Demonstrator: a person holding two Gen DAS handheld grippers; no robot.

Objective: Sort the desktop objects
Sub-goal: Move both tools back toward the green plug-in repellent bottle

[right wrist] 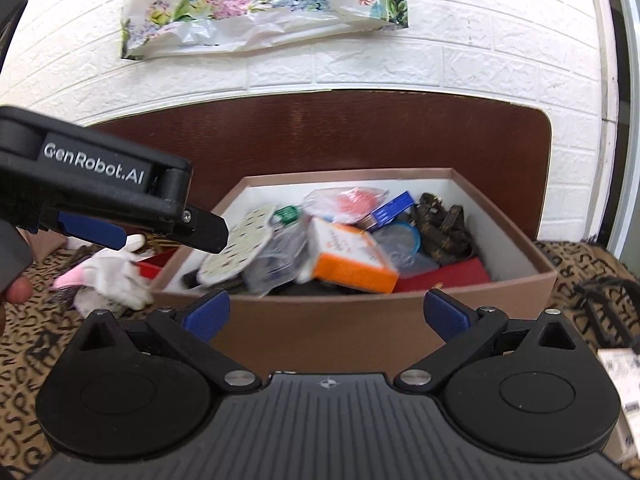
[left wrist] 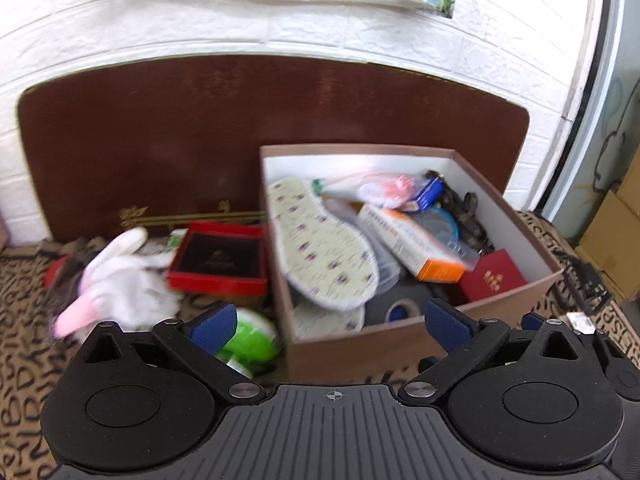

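white brick wall behind a letter-print cloth (left wrist: 24, 360). on it sits a brown box (right wrist: 320, 332) crammed with an insole (left wrist: 320, 248) and an orange carton (right wrist: 352, 260). left gripper (left wrist: 328, 324) and right gripper (right wrist: 326, 316) gape wide, empty, before its near wall.

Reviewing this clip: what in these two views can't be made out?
- Left wrist view: the round green and white object is blurred and half hidden behind the left claw.
- Both views: the bottom layer of the brown cardboard box is buried under a patterned fabric insole and an orange and white carton.
- Right wrist view: the white labelled item is cut off by the right edge.
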